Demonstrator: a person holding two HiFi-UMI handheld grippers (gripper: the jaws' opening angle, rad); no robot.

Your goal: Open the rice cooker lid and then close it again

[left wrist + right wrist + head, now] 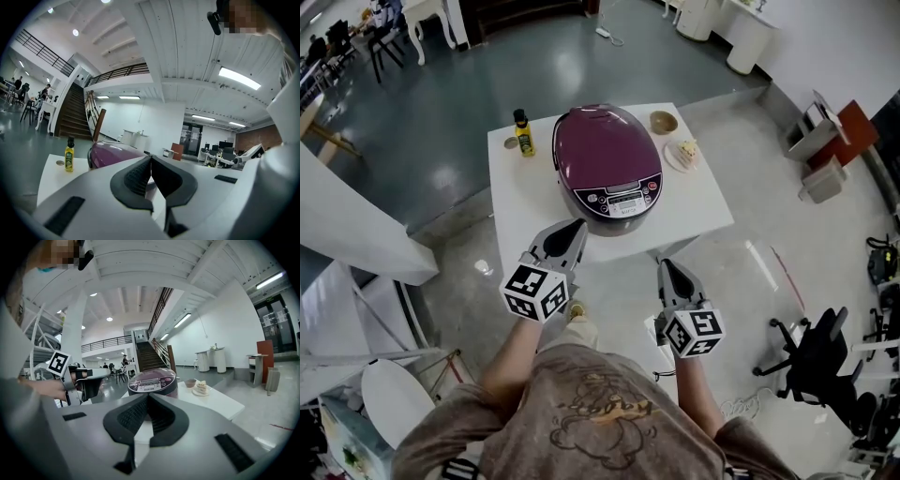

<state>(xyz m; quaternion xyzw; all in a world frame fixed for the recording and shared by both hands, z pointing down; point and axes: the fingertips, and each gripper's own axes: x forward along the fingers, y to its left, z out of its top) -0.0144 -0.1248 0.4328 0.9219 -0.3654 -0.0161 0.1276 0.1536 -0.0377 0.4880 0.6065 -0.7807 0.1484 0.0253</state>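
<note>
Holding both tools out ahead of us, we see in the head view the left tongs (577, 225) at the near edge of the white surface (517, 202) and the right tongs (664, 265) just off that edge, on our side of it. The rice cooker (607, 164) stands in the middle of the surface, its purple lid down and closed and its control panel turned toward us. Neither pair of tongs touches it. In the left gripper view the left tongs (151, 157) are closed, their dark pads meeting at the tip with nothing between them, and the cooker's purple dome (112, 153) rises just behind them. In the right gripper view the right tongs (147, 395) are likewise closed and empty, and the cooker (152, 380) sits beyond the tip with its panel facing the camera. To the left of the cooker a small yellow bottle (523, 133) with a black cap stands upright, and a small round disc (510, 142) lies just beside it on the surface; both also show in the left gripper view, the bottle (69, 157) to the left of the dome. On the cooker's right, a small brown bowl (664, 122) sits near the far edge, and a plate (677, 161) with a piece of cake lies just in front of it.
</note>
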